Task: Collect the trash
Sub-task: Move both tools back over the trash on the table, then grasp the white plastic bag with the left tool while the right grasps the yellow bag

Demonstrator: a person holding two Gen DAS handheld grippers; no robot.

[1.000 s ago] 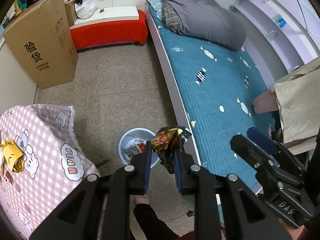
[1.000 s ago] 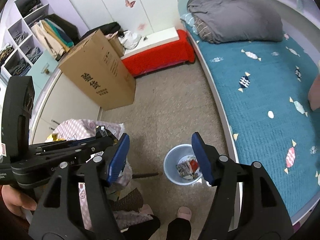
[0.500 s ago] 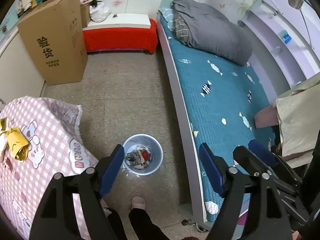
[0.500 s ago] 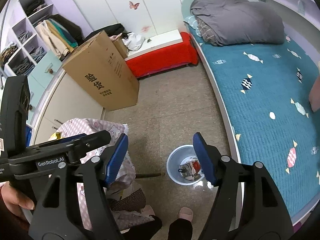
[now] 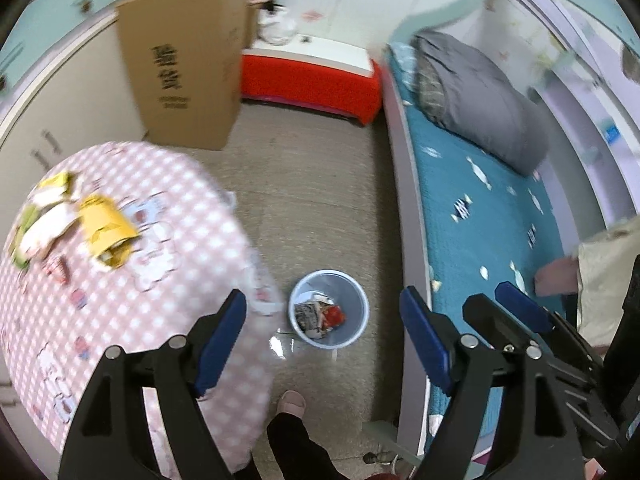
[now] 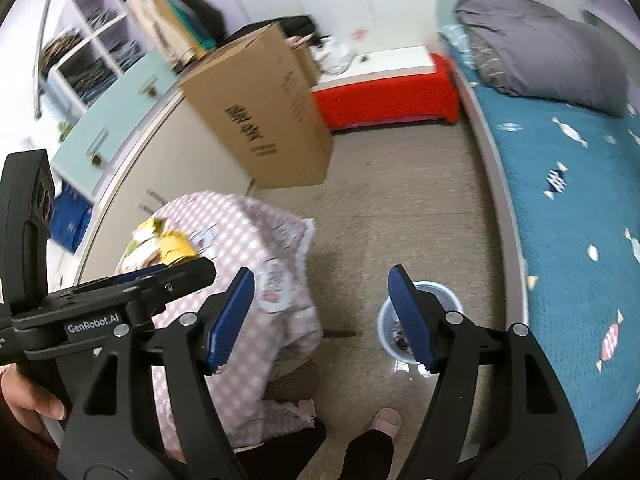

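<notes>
trash [image 5: 320,317] sits in the blue bin [image 5: 362,305] on the floor between table [image 5: 132,300] and bed [image 5: 476,236], more wrappers [image 5: 105,229] on the table, left gripper [image 5: 323,342] and right gripper [image 6: 322,317] both spread wide, holding nothing.

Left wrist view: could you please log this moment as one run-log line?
left tool: open, nothing held | right tool: open, nothing held | bin: on floor, wrappers inside | table: yellow wrapper remaining
</notes>
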